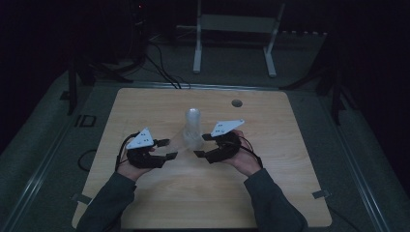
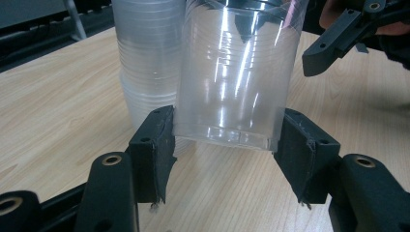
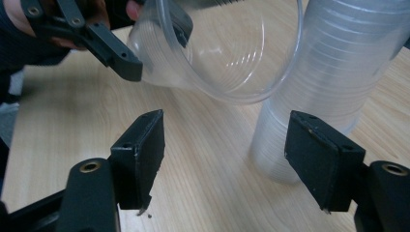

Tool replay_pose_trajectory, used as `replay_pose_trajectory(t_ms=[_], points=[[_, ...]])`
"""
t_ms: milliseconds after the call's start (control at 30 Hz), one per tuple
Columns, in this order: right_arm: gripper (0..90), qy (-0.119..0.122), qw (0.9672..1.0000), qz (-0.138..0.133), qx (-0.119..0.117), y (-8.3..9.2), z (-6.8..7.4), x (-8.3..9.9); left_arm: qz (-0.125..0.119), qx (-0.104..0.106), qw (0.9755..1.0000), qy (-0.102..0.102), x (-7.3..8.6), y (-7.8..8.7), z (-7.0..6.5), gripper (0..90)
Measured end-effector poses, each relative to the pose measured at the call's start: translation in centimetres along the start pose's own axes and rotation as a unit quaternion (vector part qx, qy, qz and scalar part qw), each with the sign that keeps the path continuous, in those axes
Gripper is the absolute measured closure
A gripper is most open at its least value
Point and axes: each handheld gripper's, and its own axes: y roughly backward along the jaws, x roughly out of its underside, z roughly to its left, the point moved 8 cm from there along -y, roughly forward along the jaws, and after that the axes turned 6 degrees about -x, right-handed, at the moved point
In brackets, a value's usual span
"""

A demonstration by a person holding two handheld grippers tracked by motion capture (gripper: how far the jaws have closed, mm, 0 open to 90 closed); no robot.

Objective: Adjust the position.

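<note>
Left tongs [image 2: 225, 140] clamped on a single clear cup [image 2: 232, 72] at its base, pads pressed to both sides, cup lifted off the worktop [image 2: 58, 111] and tipped, mouth turned toward the right tongs. Right tongs [image 3: 225, 145] parted, nothing between the pads, aimed just below the cup's open rim. Just beside the held cup, on its far side from the left tongs: the stack of nested cups [image 3: 333, 72], upright on the worktop, close by the right tongs' outer pad.

Risks, as judged: thin plastic buckling or cracking under a hard squeeze; smooth wall slipping from the pads; right tongs' outer pad nudging the tall, light stack and toppling it.

Cups: transparent, glossy, thin-walled, ribbed, tapering cylinders. Worktop: pale wood grain, matt, flat. Pads: black, flat, rubbery-looking.
</note>
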Motion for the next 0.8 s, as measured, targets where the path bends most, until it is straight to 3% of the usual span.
replay_pose_trajectory(t_ms=[233, 800], points=[[30.0, -0.018, 0.9992, -0.029, -0.020, -0.44, 0.31, -0.21, -0.008, -0.003, 1.0000, 0.004, -0.10, 0.26, 0.25, 41.7], [29.9, -0.049, 0.9951, -0.069, -0.050, -0.79, 0.42, -0.76, -0.026, -0.002, 0.9996, 0.014, -0.31, 0.67, 0.54, 41.7]])
